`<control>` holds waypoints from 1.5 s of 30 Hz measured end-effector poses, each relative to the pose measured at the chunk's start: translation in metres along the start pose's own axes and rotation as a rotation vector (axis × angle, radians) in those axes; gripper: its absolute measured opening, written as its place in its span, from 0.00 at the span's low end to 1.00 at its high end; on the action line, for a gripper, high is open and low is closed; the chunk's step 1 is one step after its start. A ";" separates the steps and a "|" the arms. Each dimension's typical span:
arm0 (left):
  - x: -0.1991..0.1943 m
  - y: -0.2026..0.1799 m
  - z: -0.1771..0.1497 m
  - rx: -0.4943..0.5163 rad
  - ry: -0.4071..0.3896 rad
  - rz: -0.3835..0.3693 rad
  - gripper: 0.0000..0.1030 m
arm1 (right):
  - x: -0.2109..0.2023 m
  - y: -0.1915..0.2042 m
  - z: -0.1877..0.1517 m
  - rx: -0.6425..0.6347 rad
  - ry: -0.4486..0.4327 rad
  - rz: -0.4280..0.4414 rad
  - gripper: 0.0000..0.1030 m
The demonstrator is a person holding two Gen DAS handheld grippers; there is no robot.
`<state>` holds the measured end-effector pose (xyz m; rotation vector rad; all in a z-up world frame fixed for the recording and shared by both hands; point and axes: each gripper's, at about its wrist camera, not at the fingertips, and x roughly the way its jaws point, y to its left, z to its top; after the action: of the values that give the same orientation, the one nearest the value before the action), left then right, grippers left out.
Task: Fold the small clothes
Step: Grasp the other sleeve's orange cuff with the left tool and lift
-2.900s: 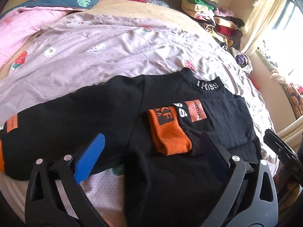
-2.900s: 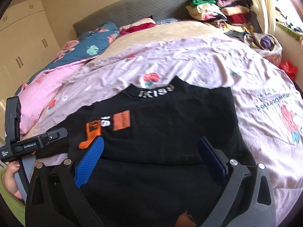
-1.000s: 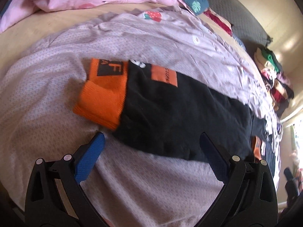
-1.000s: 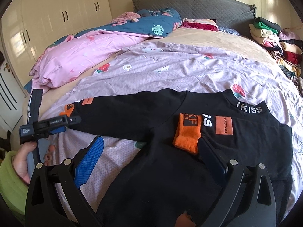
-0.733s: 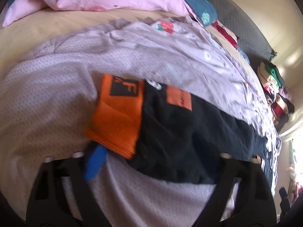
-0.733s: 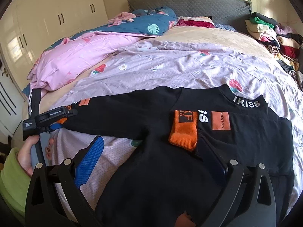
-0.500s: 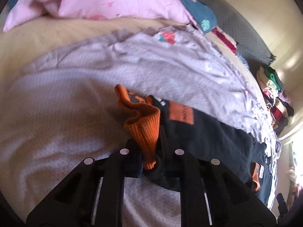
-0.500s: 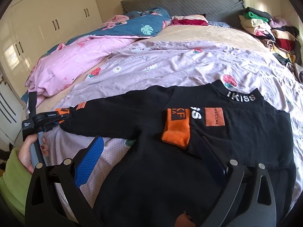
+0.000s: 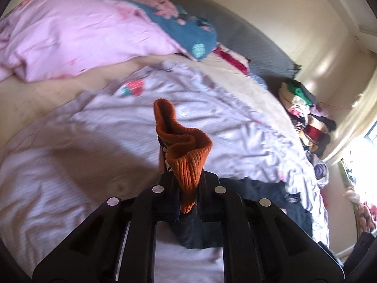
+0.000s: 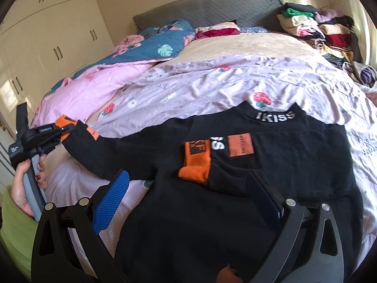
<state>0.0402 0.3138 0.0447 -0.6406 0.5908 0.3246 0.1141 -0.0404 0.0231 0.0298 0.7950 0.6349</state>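
The left gripper (image 9: 186, 193) has its fingers pinched tight on the orange ribbed cuff (image 9: 186, 151) of the black sweatshirt (image 10: 247, 188), and the cuff stands bunched up above the jaws, clear of the bedding. From the right wrist view that same gripper (image 10: 59, 129) sits at the far left, gripped by a hand (image 10: 26, 184) in a green sleeve (image 10: 11, 224), with the long black sleeve (image 10: 122, 151) stretched taut from it back to the body of the garment.

The sweatshirt lies chest-up on the lilac strawberry-print sheet (image 10: 212, 87), white-lettered collar (image 10: 275, 116) toward the headboard (image 10: 212, 9). The other sleeve is already folded across the chest, its orange cuff (image 10: 195, 162) resting flat beside the orange patch (image 10: 240, 145).

The right gripper (image 10: 188, 200) hovers low over the hem with its fingers spread wide, blue pad (image 10: 110, 202) over the sheet beside the armpit, nothing between them.

No containers here, only heaps: a stack of folded clothes (image 10: 313, 30) at the far right corner of the bed, a pink duvet (image 10: 94, 82) and a teal floral quilt (image 10: 162, 42) bunched along the left side. Between those, the sheet beyond the collar is open and lightly wrinkled. White wardrobe doors (image 10: 51, 37) stand beyond the left edge of the bed.
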 end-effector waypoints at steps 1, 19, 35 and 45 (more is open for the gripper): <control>0.000 -0.010 0.003 0.011 -0.003 -0.017 0.04 | -0.002 -0.003 0.000 0.010 -0.002 -0.005 0.96; 0.011 -0.156 0.000 0.161 -0.016 -0.252 0.03 | -0.057 -0.092 -0.011 0.223 -0.092 -0.056 0.96; 0.019 -0.243 -0.035 0.253 0.020 -0.371 0.03 | -0.085 -0.145 -0.022 0.318 -0.129 -0.077 0.96; 0.044 -0.275 -0.075 0.316 0.092 -0.412 0.03 | -0.096 -0.174 -0.032 0.393 -0.148 -0.109 0.96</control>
<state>0.1688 0.0616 0.0970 -0.4587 0.5680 -0.1832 0.1323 -0.2411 0.0187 0.3858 0.7623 0.3618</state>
